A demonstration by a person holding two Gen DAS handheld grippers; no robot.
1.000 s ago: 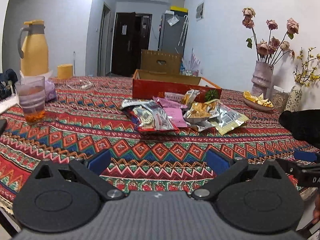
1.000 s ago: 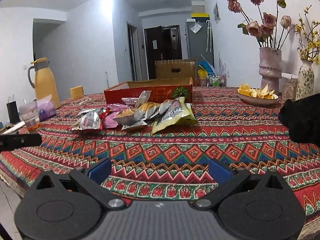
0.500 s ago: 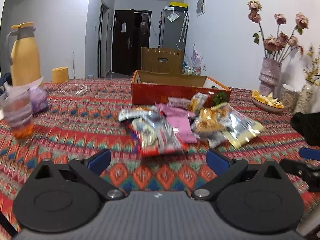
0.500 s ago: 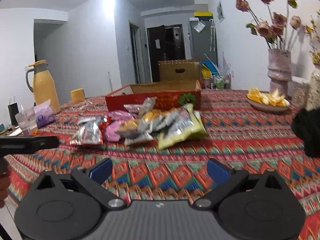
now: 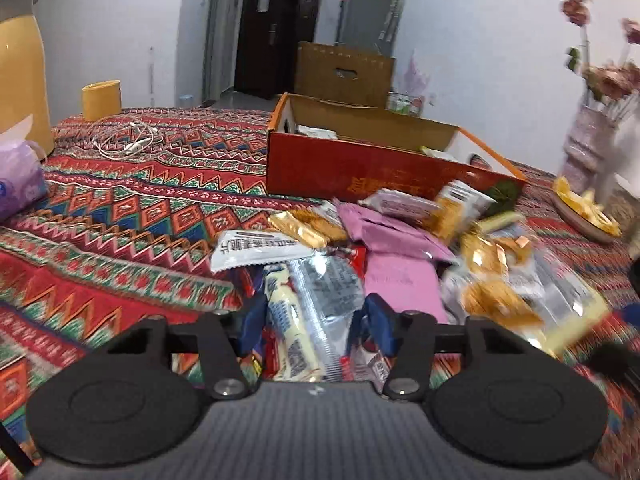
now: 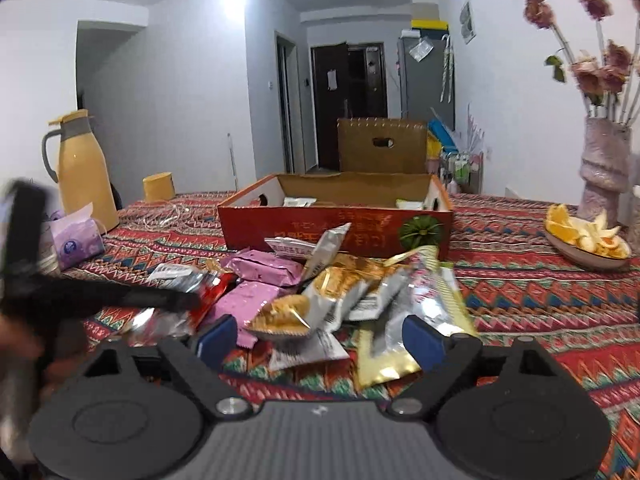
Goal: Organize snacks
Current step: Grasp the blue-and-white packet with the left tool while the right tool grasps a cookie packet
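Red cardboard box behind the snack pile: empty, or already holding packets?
Holding some: the open-topped red cardboard box shows a few pale packets inside.

Both wrist views look low and close across the snack pile [image 5: 360, 248] toward the red box [image 6: 336, 224].

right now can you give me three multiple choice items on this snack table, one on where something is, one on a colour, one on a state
1. Where is the snack pile relative to the red box?
A. inside it
B. on the cloth in front of it
C. behind it

2. What colour is the jug?
A. yellow
B. green
C. black

3. How does the red box stand?
A. taped shut
B. tipped on its side
C. open at the top

Answers:
1. B, the packets lie on the patterned tablecloth against the box's near wall.
2. A, its body is yellow under a grey collar.
3. C, its top is open and a few packets show inside.
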